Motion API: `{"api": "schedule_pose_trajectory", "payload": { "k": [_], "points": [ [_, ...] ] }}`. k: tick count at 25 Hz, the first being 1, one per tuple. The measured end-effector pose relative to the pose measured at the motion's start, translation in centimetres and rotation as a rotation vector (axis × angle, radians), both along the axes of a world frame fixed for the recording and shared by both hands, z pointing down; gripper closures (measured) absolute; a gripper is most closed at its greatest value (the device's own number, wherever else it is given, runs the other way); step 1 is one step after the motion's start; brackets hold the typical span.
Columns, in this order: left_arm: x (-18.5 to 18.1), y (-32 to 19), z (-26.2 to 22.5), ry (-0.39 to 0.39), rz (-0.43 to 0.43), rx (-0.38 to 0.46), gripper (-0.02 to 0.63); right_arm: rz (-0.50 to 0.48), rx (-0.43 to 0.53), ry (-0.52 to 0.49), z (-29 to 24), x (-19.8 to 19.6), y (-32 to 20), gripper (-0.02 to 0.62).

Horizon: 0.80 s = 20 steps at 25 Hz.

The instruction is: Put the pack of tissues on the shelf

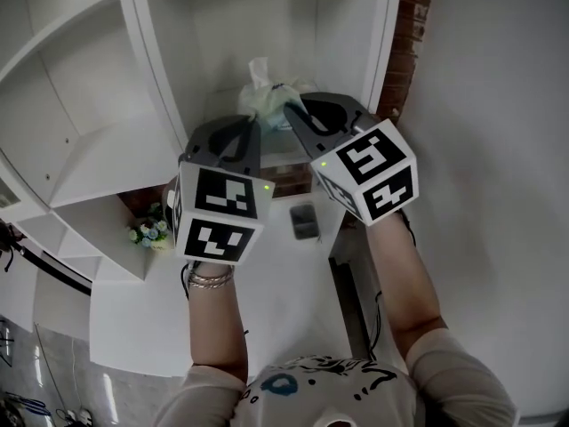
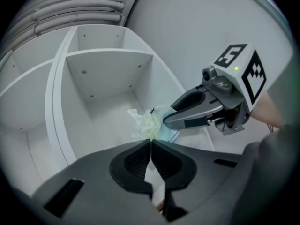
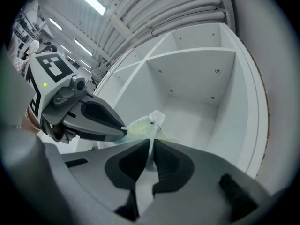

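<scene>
1 tissue pk (image 1: 265, 96), 2 grippers (L (image 1: 253, 124), R (image 1: 298, 111)), 1 shelf unit (image 1: 89, 154), 1 flower bunch (image 1: 149, 231).

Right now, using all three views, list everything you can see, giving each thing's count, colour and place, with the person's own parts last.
open-compartment shelf unit: one, white, ahead of the person
soft plastic pack of tissues: one, pale green and white, in front of a compartment, pinched from both sides
small bunch of flowers: one, blue and white, lower left
small boxy object: one, grey, on the white surface below; kind unclear
brick strip: one, red-brown, right of the shelf
bracelet: one, silvery, left wrist
left tongs: one, dark grey, shut on the pack
right tongs: one, dark grey, shut on the pack
forearms: two, bottom of head view
</scene>
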<state>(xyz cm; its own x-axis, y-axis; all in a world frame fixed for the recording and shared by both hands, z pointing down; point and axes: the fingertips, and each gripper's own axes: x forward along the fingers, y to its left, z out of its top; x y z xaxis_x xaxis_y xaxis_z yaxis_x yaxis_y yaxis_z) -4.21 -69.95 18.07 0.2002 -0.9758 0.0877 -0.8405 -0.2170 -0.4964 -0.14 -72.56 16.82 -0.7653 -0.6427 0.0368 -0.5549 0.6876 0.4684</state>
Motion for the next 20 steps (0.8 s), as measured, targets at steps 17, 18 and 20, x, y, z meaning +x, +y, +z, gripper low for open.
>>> {"api": "schedule_pose_trajectory", "payload": {
  "k": [17, 18, 20],
  "points": [
    [-1.2, -3.7, 2.7, -0.171, -0.178, -0.176, 0.591, 0.058, -0.143, 0.161, 3.5, -2.1, -3.6, 0.551],
    [-1.2, -3.8, 2.7, -0.183, -0.187, -0.172, 0.591, 0.062, -0.145, 0.167, 3.6, -2.2, -3.7, 0.551],
    [-1.4, -3.9, 2.7, -0.19, -0.207, -0.16, 0.591, 0.069, -0.167, 0.182, 4.1, -2.3, -3.9, 0.551]
  ]
}}
